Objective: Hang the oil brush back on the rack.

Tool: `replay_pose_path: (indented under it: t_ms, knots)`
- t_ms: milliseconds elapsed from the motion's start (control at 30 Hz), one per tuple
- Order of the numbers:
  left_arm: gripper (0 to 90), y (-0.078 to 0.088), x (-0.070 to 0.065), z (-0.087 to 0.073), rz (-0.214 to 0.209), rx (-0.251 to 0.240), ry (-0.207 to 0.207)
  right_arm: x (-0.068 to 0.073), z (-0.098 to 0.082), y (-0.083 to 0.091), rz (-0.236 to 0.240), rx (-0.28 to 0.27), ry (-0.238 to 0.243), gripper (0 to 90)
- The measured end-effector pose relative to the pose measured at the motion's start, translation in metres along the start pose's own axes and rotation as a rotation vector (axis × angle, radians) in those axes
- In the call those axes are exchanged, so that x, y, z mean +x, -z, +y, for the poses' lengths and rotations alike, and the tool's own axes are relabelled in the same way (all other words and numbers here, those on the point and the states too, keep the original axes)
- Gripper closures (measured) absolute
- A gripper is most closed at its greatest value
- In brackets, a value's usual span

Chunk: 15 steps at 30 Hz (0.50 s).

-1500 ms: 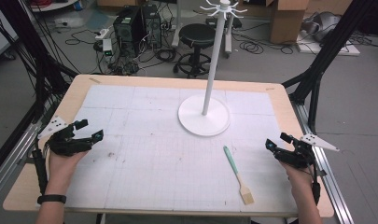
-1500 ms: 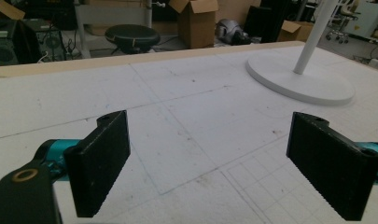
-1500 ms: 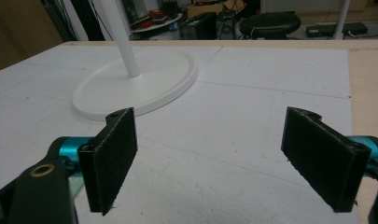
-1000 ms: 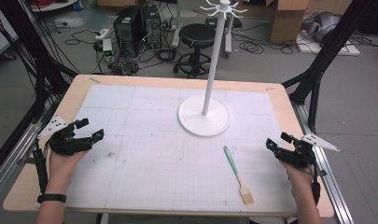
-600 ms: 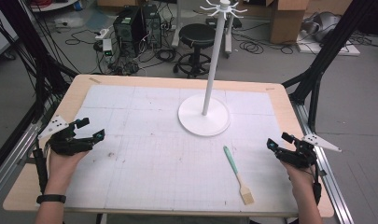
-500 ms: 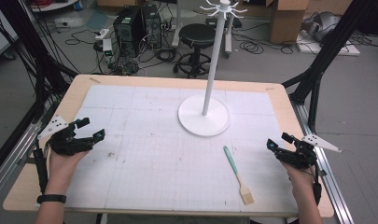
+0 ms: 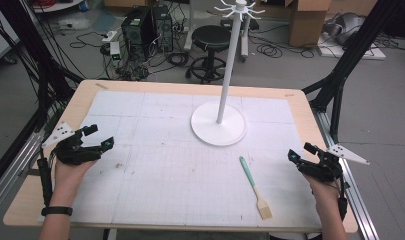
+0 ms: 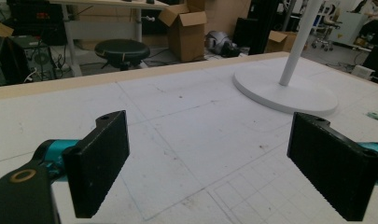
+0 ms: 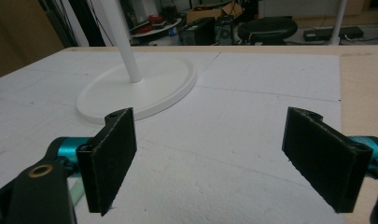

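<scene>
Brush on the mat, that's the thing nearest the action, lying flat on the white gridded table near the front edge, mint-green handle pointing up toward the white stand, pale bristle end toward the person. It sits well clear of the stand's round base and nearer the right gripper than the left gripper. Right gripper rests by the table's right edge, jaws spread wide with nothing between them; its own view shows the two black pads far apart and the stand's base beyond. Left gripper sits by the left edge, also gaping wide and empty, pads well apart over bare mat, with the tip of the green handle just peeking in at the far right of that view.

By my read, this brush is light and stiff, a thin handle with a soft tuft at one end. Being so low on the mat, it calls for jaws coming down close to the surface. Best hold looks like the middle of the green handle, crosswise, away from the bristles, which would squash and give no firm grip. The smooth handle could twist if pinched near its tip
</scene>
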<state>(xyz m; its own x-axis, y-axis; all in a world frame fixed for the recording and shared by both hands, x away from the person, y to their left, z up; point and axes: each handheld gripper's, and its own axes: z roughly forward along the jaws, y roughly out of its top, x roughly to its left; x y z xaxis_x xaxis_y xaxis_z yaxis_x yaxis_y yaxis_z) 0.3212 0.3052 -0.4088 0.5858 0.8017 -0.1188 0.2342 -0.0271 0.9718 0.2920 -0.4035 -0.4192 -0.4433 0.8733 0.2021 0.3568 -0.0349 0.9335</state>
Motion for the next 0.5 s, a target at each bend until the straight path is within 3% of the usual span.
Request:
replay_pose_path:
  t_ms: [333, 500]
  knots:
    - [13.6, 0.0006, -0.0005, 0.0003, -0.001, 0.008, -0.003, 0.0036, 0.0044, 0.0041, 0.01, 0.011, -0.015, 16.9]
    - [13.5, 0.0032, -0.0001, 0.0014, -0.005, 0.003, 0.004, 0.0093, 0.007, 0.0067, 0.015, 0.034, 0.001, 16.9]
